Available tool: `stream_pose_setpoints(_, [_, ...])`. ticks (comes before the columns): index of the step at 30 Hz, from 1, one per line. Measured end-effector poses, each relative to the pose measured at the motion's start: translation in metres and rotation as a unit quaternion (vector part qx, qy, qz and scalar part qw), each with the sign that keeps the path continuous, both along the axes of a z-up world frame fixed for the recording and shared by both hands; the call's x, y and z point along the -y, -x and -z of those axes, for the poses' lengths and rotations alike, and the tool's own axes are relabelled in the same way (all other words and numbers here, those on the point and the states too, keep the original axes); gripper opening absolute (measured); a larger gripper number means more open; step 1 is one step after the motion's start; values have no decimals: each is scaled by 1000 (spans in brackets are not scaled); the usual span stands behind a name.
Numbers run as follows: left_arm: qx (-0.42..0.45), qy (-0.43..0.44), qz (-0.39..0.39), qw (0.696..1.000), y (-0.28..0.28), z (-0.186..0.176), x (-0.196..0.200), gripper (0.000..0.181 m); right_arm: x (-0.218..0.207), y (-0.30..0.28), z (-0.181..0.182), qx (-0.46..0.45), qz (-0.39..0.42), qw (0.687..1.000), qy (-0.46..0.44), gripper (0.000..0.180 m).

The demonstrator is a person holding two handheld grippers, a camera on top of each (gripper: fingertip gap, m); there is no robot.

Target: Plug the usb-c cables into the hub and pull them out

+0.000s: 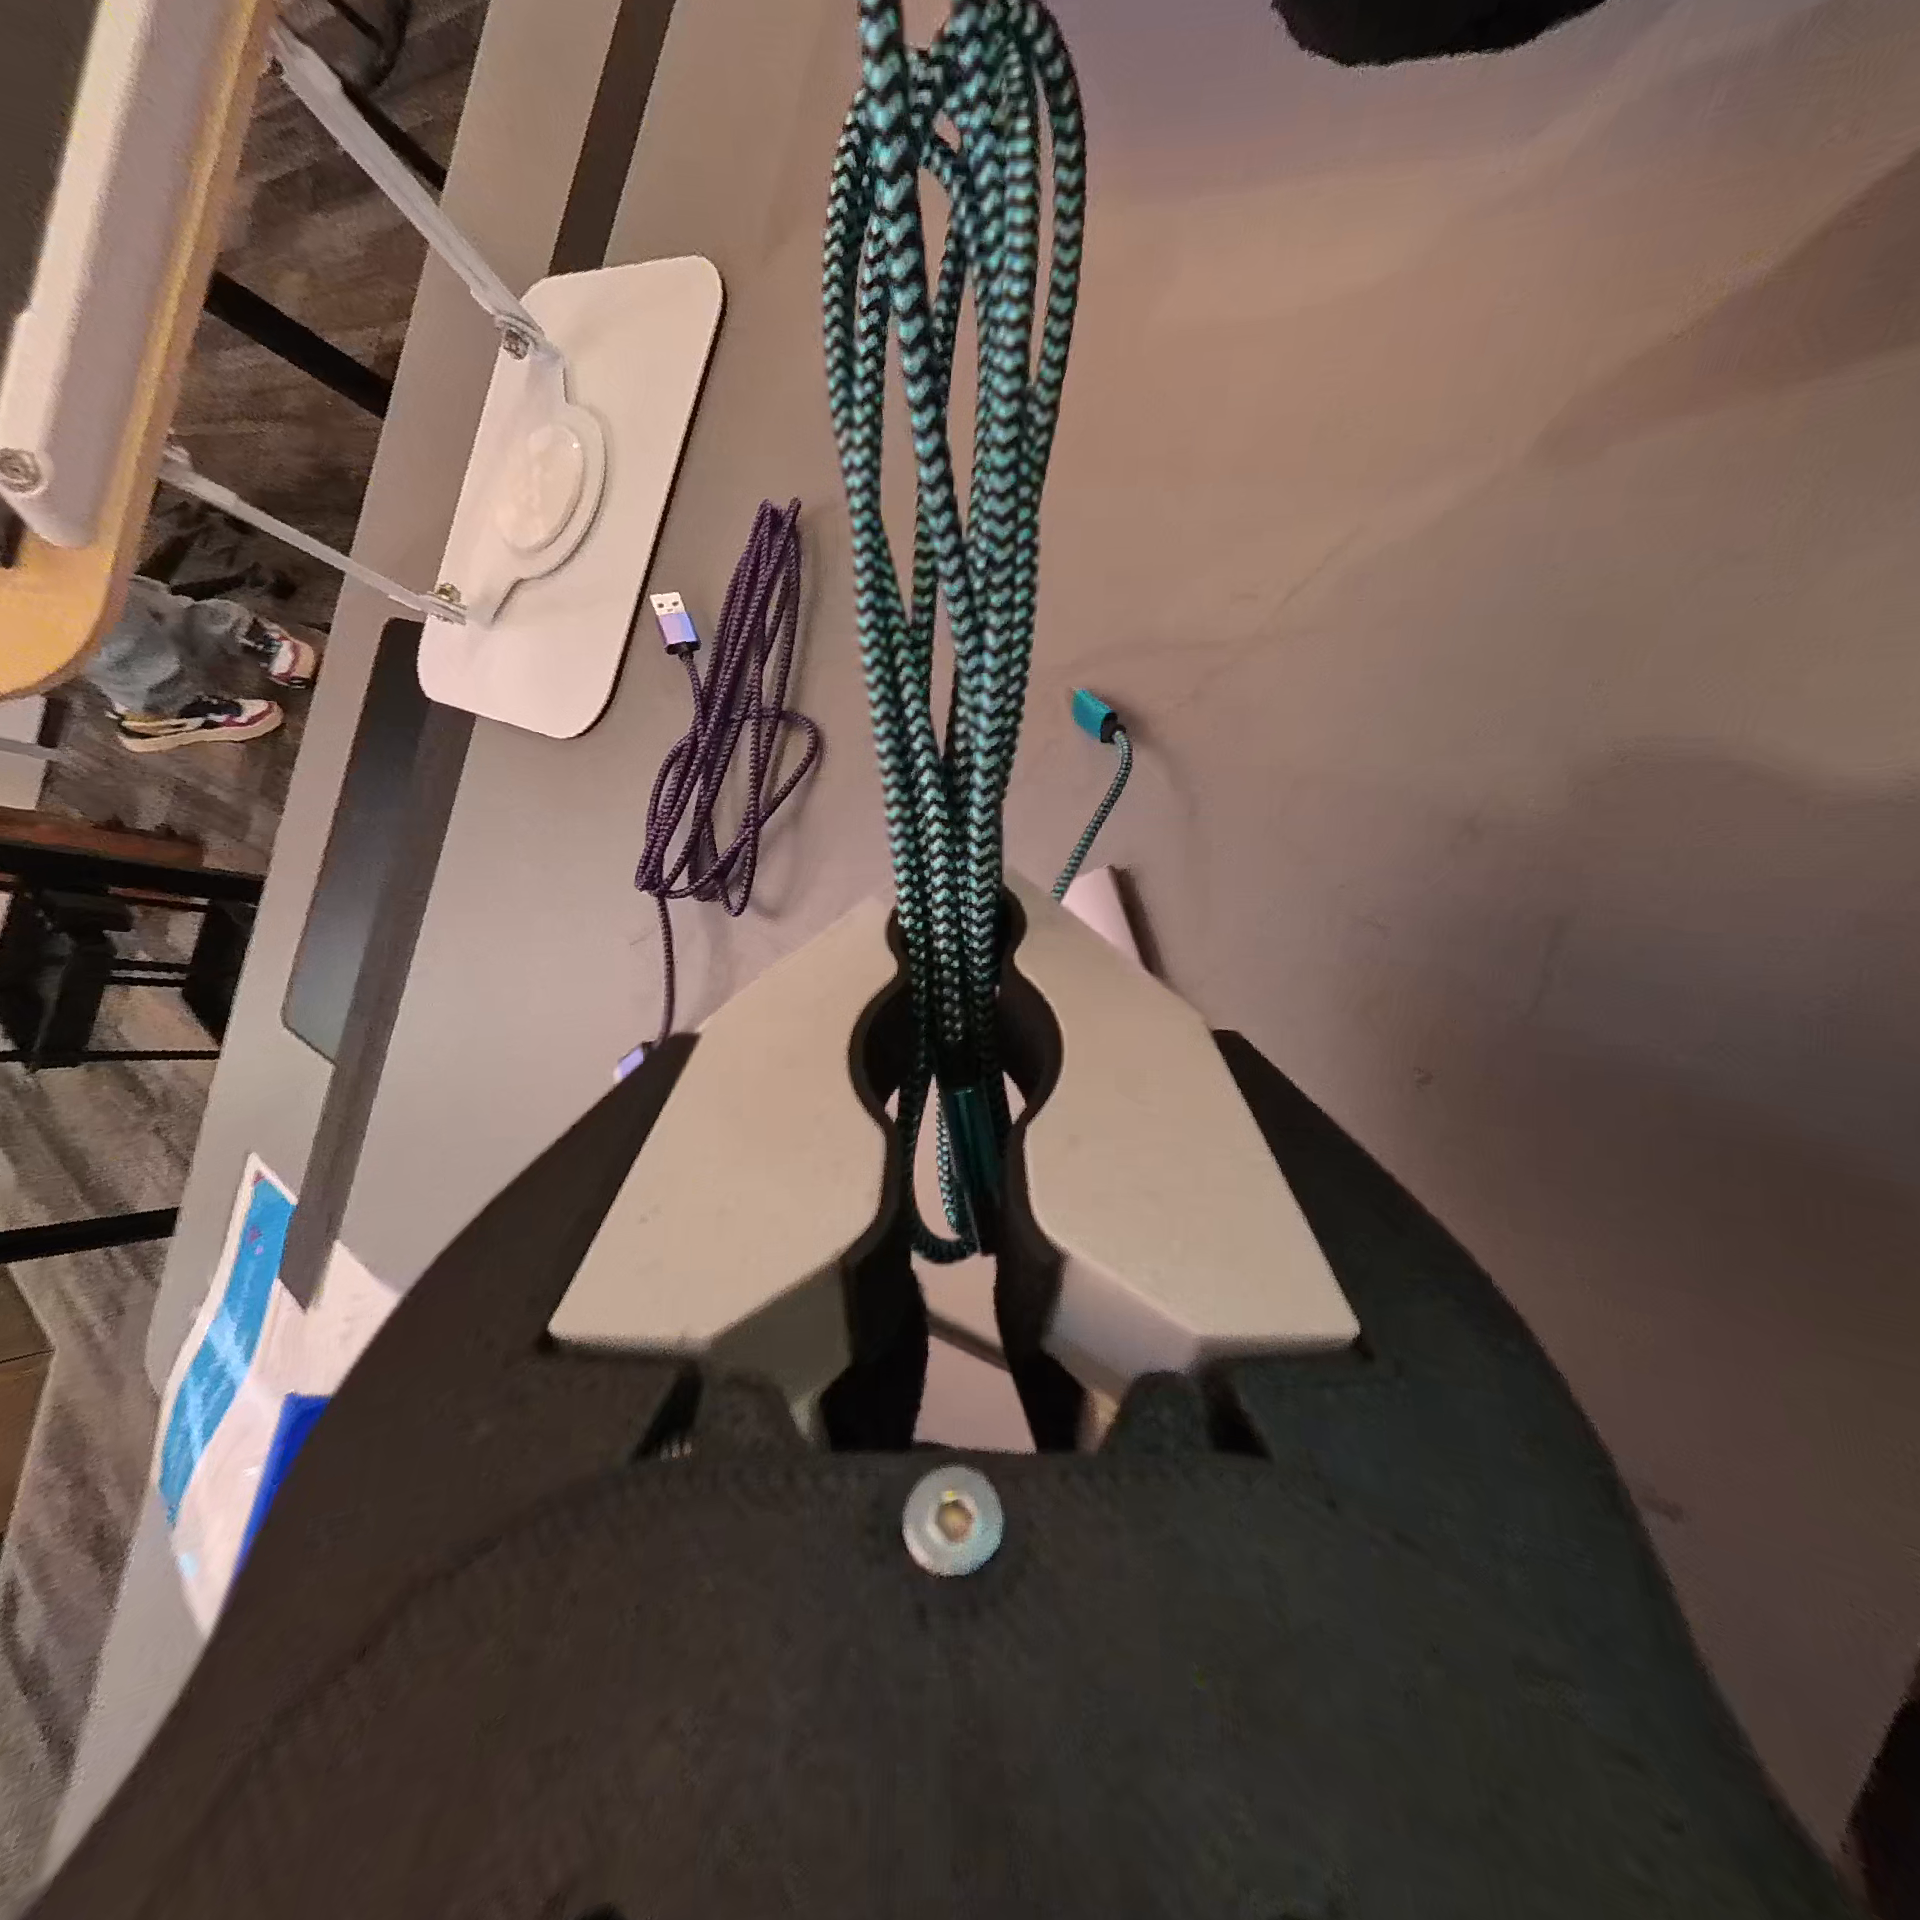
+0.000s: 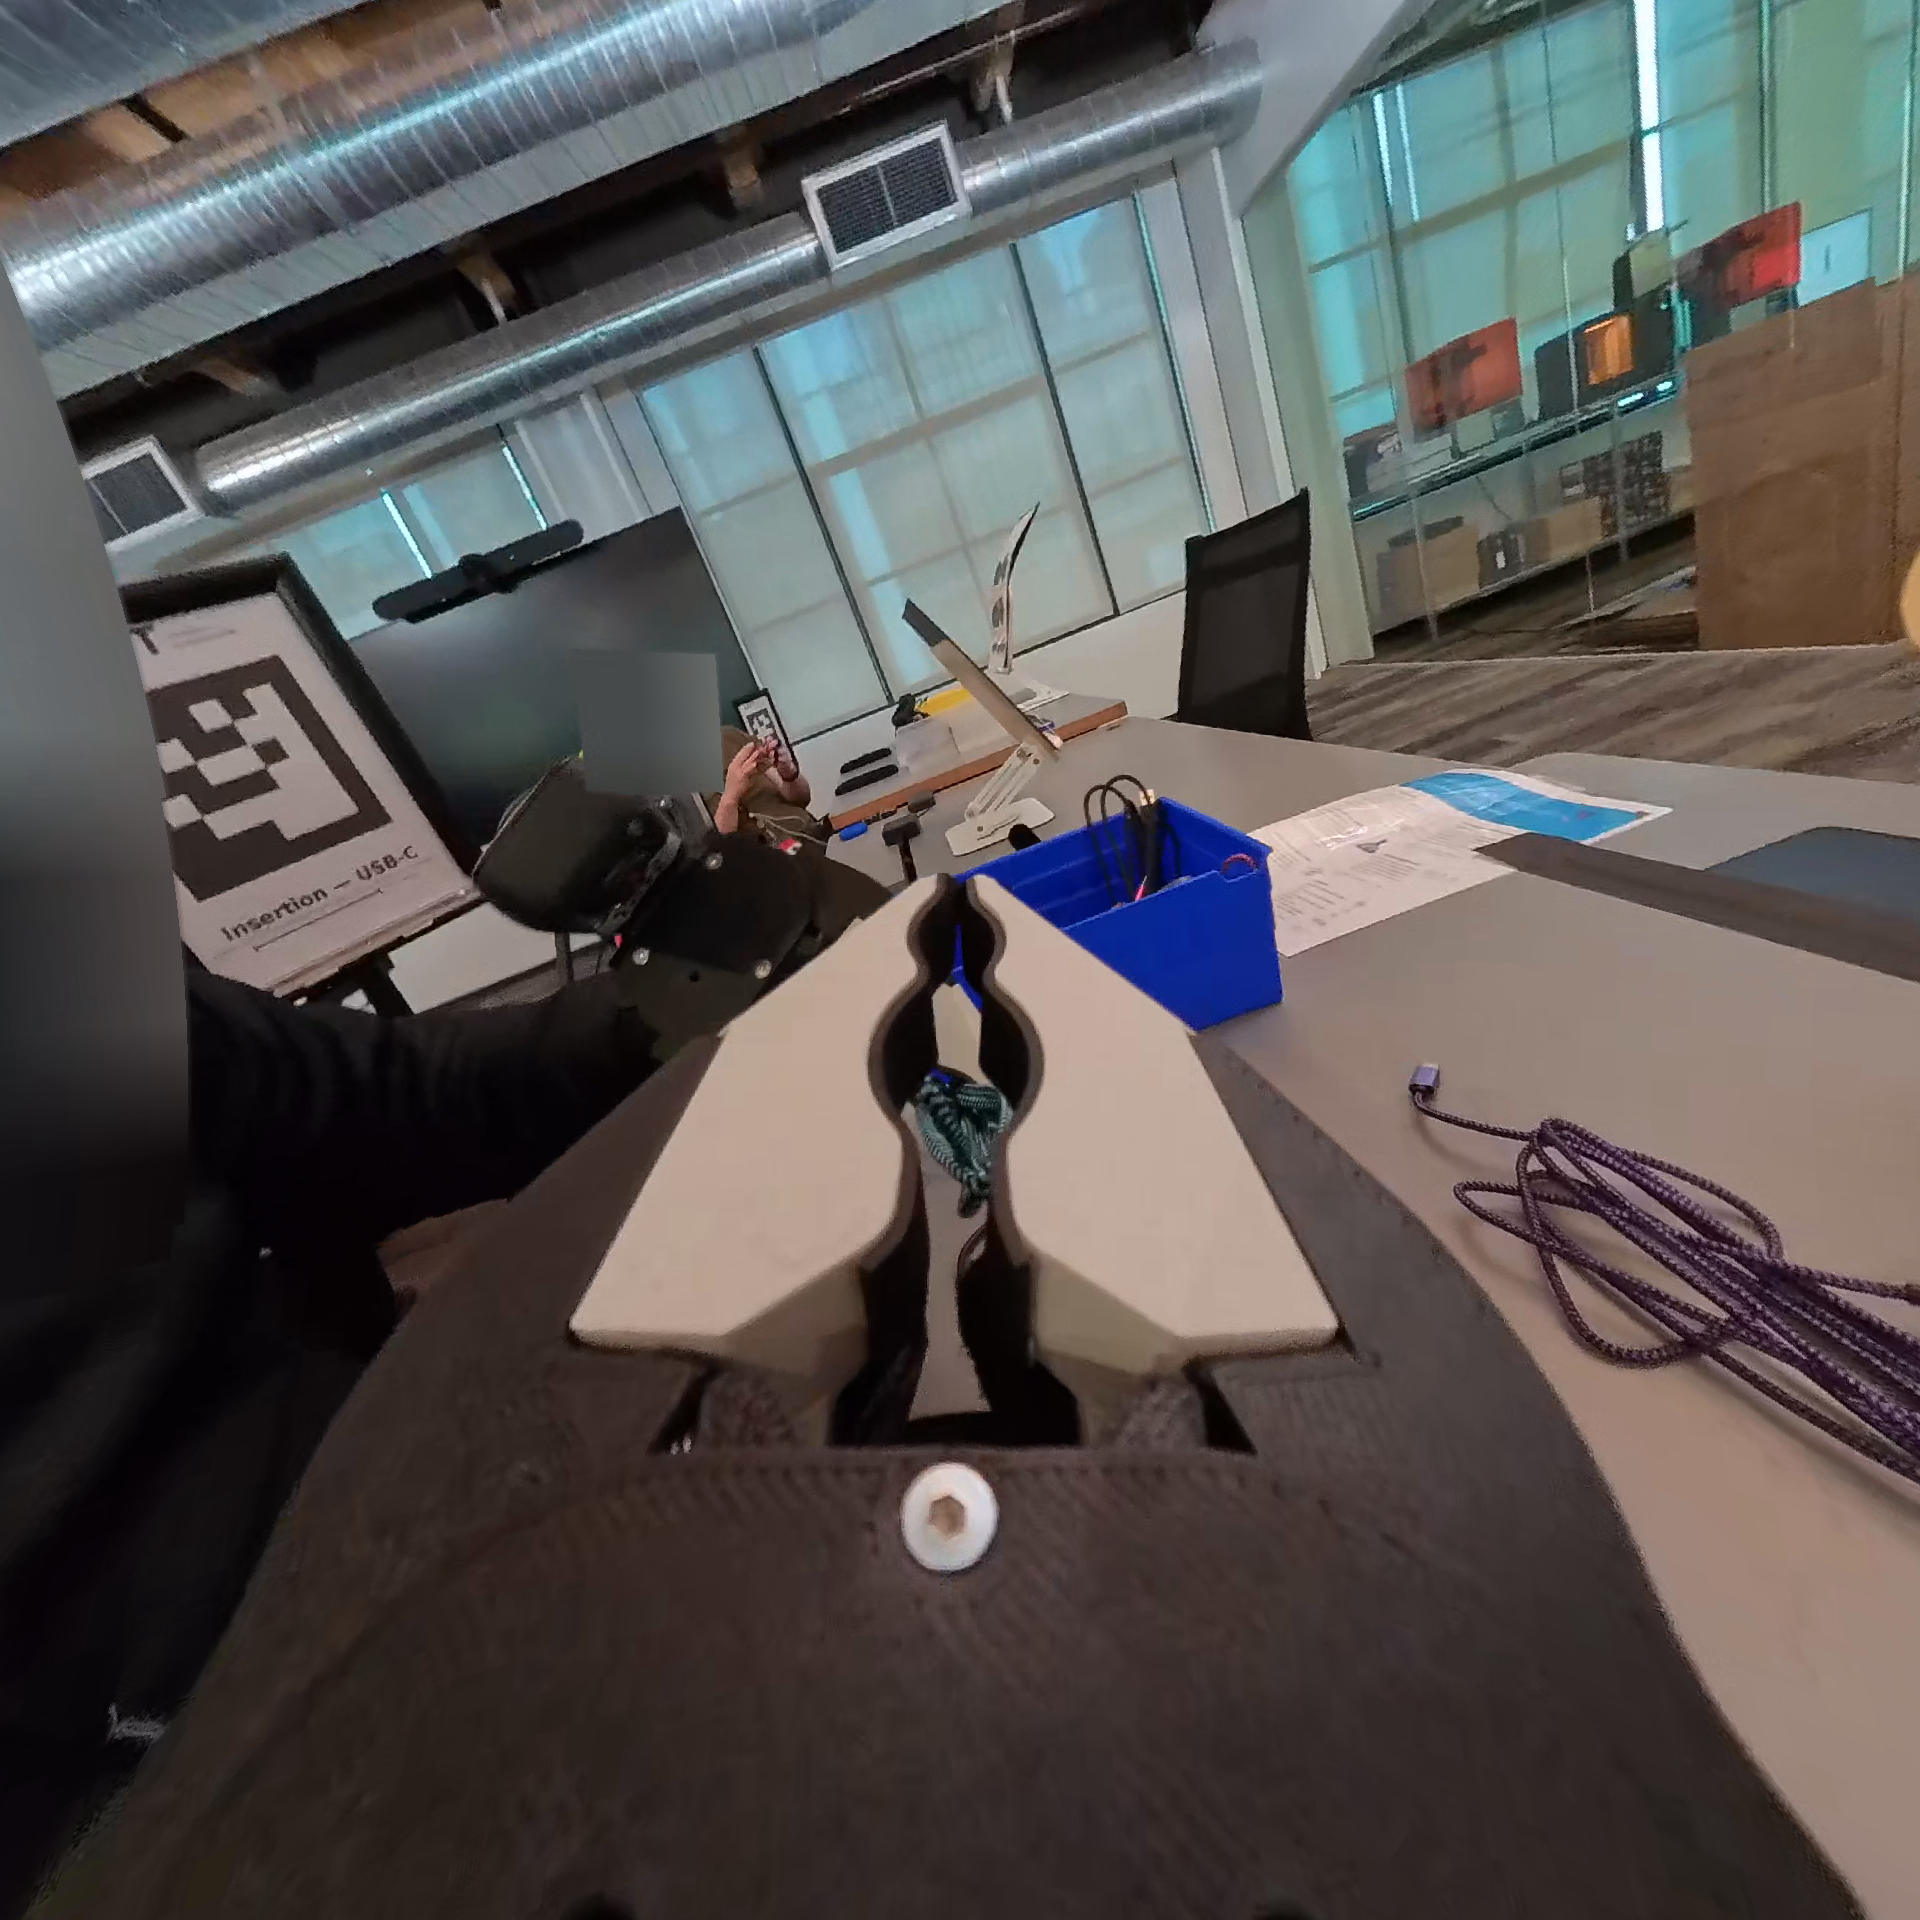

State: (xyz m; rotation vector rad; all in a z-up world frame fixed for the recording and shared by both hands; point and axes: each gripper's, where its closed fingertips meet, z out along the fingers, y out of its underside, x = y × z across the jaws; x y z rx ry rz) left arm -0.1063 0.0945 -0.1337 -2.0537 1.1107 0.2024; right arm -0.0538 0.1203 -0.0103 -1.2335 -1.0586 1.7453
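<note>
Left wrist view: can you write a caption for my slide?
Left gripper shut on a bundled teal braided cable above the grey table, where a purple cable lies coiled.

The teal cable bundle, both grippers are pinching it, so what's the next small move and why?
Probably lower the teal cable bundle onto the grey table. The left gripper clamps several strands together, the right gripper also pinches it, and no single plug is isolated. The hub isn't in view.

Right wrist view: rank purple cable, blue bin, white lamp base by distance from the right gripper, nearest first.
From the right gripper, in the right wrist view:
1. Purple cable: coiled on the grey table, to the right.
2. Blue bin: just beyond the jaws, slightly right.
3. White lamp base: behind the bin, on the far table.
</note>
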Motion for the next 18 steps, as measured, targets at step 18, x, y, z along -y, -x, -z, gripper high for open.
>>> stream_pose_setpoints(18, [6, 41, -24, 999, 11, 17, -1, 5, 0, -12, -8, -2, -6, 1000, -4, 0])
